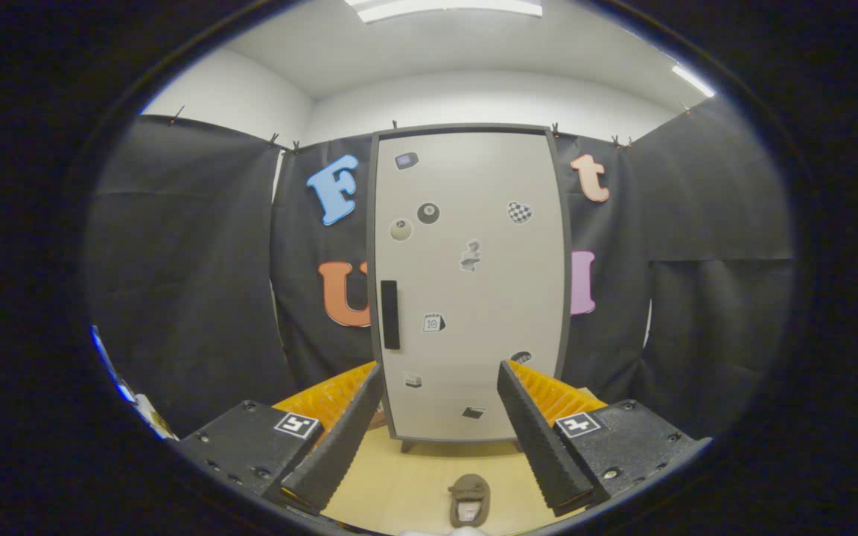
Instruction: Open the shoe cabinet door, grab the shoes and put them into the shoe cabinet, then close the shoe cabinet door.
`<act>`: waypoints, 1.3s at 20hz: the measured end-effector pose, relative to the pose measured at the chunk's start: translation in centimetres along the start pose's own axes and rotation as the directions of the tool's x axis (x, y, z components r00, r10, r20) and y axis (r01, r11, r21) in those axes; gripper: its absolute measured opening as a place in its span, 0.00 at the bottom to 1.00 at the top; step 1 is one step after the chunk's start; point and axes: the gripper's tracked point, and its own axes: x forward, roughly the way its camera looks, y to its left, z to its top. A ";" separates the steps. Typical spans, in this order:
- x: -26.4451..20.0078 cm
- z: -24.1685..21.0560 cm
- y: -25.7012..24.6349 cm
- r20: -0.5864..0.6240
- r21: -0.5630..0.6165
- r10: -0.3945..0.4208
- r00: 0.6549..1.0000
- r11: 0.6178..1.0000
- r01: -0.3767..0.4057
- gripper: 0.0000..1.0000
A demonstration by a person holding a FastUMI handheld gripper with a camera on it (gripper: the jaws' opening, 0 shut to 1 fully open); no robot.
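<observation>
A tall grey shoe cabinet (470,283) stands upright against the booth wall, straight ahead of me and beyond the fingers. Its door is closed, with a dark vertical handle (390,315) on the left side and several small stickers on the front. A brown shoe (469,499) lies on the wooden floor between the fingers, close below me, its opening turned toward me. My gripper (440,376) hangs above the floor with its fingers wide apart and nothing between them. It is well short of the cabinet.
Black cloth walls close in the booth on the left, right and behind the cabinet. Light wooden floor (414,469) runs from the cabinet's short feet toward me. Something pale shows at the low left by the wall (147,417).
</observation>
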 end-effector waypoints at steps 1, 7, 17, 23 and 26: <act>1.8 0.3 0.9 0.007 0.005 0.012 1.000 1.000 -0.012 1.00; 12.6 0.9 4.3 0.001 0.018 0.037 0.999 0.999 -0.037 0.97; 25.7 -1.7 6.5 -0.087 0.023 0.028 0.996 0.999 -0.026 0.87; 27.7 -2.1 7.2 -0.105 0.036 0.000 0.994 0.999 0.004 0.65; 27.9 -2.0 6.5 -0.103 0.057 -0.038 0.994 0.997 0.044 0.42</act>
